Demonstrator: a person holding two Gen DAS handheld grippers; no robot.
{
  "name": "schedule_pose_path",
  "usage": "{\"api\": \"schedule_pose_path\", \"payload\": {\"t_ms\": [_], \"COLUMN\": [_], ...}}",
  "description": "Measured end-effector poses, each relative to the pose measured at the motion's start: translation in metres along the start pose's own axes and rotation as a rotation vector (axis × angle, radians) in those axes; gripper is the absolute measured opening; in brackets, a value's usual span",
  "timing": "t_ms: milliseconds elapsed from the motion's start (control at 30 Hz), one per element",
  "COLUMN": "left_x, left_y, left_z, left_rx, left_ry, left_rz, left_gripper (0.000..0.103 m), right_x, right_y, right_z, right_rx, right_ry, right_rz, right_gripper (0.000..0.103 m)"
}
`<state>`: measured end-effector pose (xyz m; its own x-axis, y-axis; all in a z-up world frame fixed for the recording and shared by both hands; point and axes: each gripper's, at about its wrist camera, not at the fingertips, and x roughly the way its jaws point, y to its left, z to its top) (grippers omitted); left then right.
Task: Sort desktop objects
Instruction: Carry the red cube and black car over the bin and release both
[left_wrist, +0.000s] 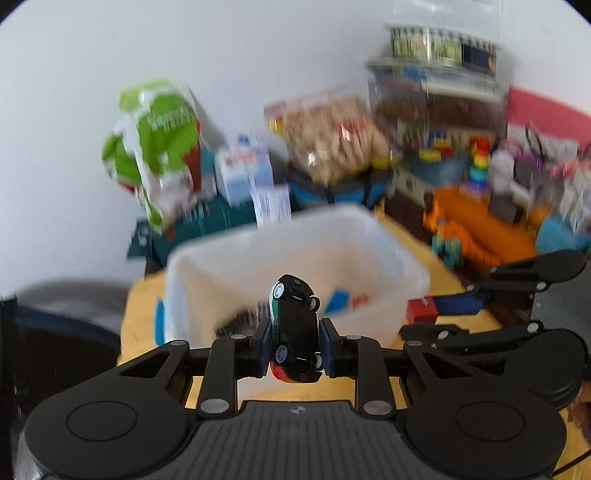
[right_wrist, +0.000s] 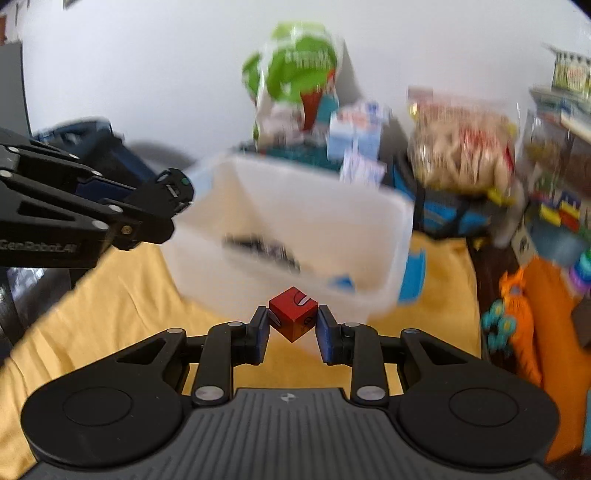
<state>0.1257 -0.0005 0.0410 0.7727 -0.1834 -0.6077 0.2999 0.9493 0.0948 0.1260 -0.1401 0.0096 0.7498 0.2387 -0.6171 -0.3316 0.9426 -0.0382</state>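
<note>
My left gripper (left_wrist: 293, 349) is shut on a black toy car (left_wrist: 295, 328), held nose-up just in front of a translucent white bin (left_wrist: 369, 236). My right gripper (right_wrist: 291, 330) is shut on a red cube (right_wrist: 293, 314), held above the yellow cloth in front of the same bin (right_wrist: 400, 236). The right gripper with the red cube (left_wrist: 421, 309) shows at the right of the left wrist view. The left gripper holding the car (right_wrist: 175, 190) shows at the left of the right wrist view, beside the bin's left rim. The bin holds a few small toys, blurred.
A yellow cloth (right_wrist: 110, 295) covers the table. Behind the bin stand a green bag (left_wrist: 155, 147), a white-blue carton (left_wrist: 245, 170), a snack bag (left_wrist: 332, 136) and shelves of toys (left_wrist: 443, 92). An orange toy (right_wrist: 517, 325) lies at the right. A blue lid (right_wrist: 412, 273) leans beside the bin.
</note>
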Motion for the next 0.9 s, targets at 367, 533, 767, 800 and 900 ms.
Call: {"api": "schedule_pose_path", "payload": {"t_ms": [367, 533, 767, 800, 900], "left_x": [0.076, 0.111, 0.128, 0.127, 0.119], "left_y": [0.026, 0.032, 0.038, 0.039, 0.04], "left_z": [0.032, 0.027, 0.021, 0.021, 0.026], "left_rx": [-0.067, -0.043, -0.047, -0.052, -0.042], "left_ry": [0.068, 0.144, 0.196, 0.193, 0.182], "left_rz": [0.041, 0.046, 0.038, 0.039, 0.055], "left_gripper": [0.03, 0.03, 0.039, 0.051, 0.06], "right_x": [0.048, 0.074, 0.095, 0.094, 0.092], "right_y": [-0.007, -0.008, -0.01, -0.01, -0.008], "right_z": [0.055, 0.058, 0.055, 0.055, 0.059], "right_rx": [-0.05, -0.07, -0.08, -0.087, -0.122], "right_ry": [-0.001, 0.05, 0.109, 0.108, 0.112], "right_rz": [-0.021, -0.035, -0.042, -0.044, -0.056], "right_gripper": [0.03, 0.031, 0.05, 0.06, 0.069]}}
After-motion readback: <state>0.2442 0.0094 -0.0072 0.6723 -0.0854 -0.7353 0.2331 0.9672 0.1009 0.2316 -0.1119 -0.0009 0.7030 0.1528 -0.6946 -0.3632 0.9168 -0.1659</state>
